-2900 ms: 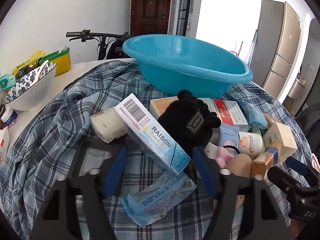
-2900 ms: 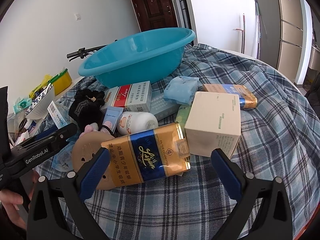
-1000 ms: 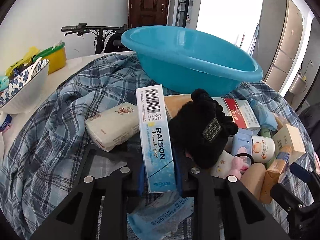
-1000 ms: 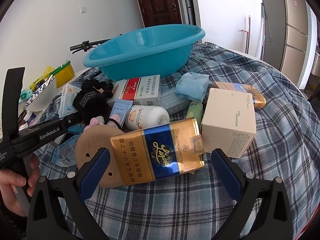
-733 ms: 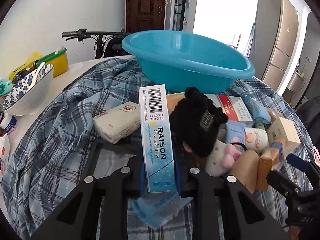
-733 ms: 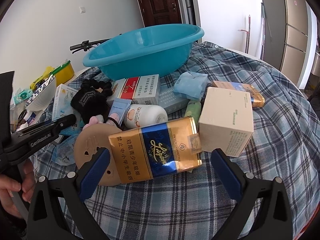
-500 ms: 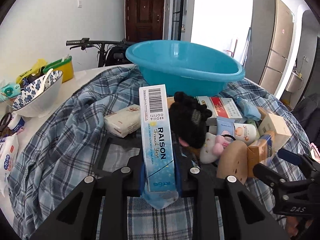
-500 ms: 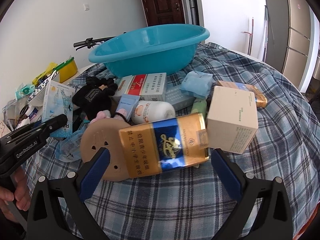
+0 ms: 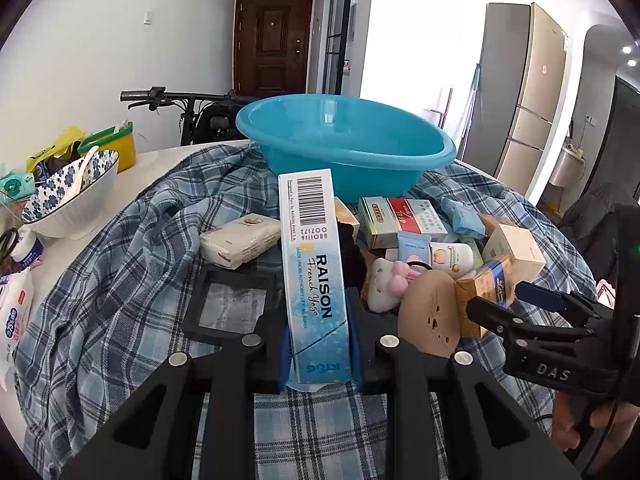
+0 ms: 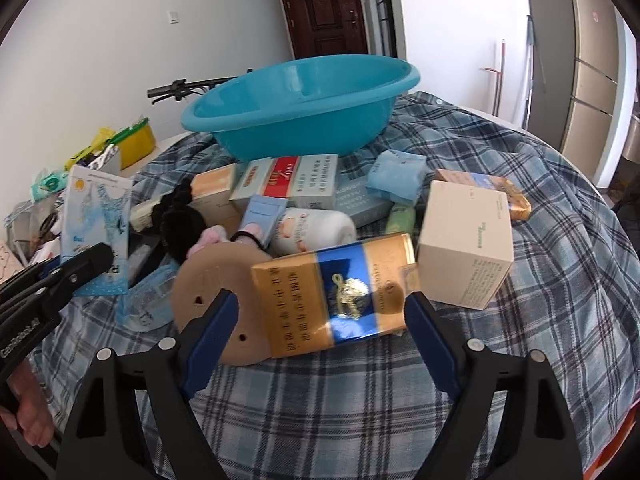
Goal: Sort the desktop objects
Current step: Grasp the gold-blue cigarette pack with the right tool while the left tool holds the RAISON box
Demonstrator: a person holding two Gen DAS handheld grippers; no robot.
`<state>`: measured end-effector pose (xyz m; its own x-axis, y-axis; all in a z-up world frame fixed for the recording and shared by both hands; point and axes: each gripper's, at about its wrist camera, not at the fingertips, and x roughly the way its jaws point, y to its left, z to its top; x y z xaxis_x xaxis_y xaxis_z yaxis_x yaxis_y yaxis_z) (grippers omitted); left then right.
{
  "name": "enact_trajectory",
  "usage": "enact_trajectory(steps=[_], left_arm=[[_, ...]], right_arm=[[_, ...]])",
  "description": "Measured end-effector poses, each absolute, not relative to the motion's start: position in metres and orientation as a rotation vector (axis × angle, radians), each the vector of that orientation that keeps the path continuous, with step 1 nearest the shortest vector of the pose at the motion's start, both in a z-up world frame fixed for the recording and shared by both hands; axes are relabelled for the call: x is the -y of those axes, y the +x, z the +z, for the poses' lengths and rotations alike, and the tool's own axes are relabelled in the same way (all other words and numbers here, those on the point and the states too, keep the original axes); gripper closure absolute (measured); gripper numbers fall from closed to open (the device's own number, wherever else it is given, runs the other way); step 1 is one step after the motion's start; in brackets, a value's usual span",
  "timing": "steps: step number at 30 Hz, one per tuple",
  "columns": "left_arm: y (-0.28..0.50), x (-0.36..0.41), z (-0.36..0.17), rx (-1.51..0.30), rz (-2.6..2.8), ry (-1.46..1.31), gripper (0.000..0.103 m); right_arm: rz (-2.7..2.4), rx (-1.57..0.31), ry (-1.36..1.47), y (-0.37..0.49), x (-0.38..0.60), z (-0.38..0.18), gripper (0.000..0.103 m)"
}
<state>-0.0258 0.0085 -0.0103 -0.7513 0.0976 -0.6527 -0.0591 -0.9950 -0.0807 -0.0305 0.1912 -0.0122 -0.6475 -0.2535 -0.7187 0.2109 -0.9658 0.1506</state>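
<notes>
The RAISON box (image 9: 314, 276) has come up off the plaid cloth (image 9: 120, 280) since a second ago, and the right gripper (image 10: 320, 334) has narrowed. The left gripper (image 9: 320, 354) pinches the box upright in its jaws, in front of the basin (image 9: 344, 148). The right jaws are closing, spread either side of the gold pack (image 10: 334, 292) without pressing it. That pack lies in front of the basin, leaning on the tan disc (image 10: 212, 280), with the cream box (image 10: 466, 240) just to its right.

Home: fridge (image 9: 528, 92), door (image 9: 272, 40), bicycle (image 9: 180, 100)
</notes>
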Motion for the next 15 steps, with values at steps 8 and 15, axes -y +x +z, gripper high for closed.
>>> enact_trajectory(steps=[8, 15], left_arm=[[-0.028, -0.016, -0.016, 0.061, 2.825, -1.088, 0.078], [-0.031, -0.020, -0.020, 0.060, 2.809, -1.107, 0.078]], right_arm=[[-2.687, -0.035, 1.179, -0.041, -0.180, -0.024, 0.014], [-2.647, 0.083, 1.195, -0.038, -0.200, -0.024, 0.037]])
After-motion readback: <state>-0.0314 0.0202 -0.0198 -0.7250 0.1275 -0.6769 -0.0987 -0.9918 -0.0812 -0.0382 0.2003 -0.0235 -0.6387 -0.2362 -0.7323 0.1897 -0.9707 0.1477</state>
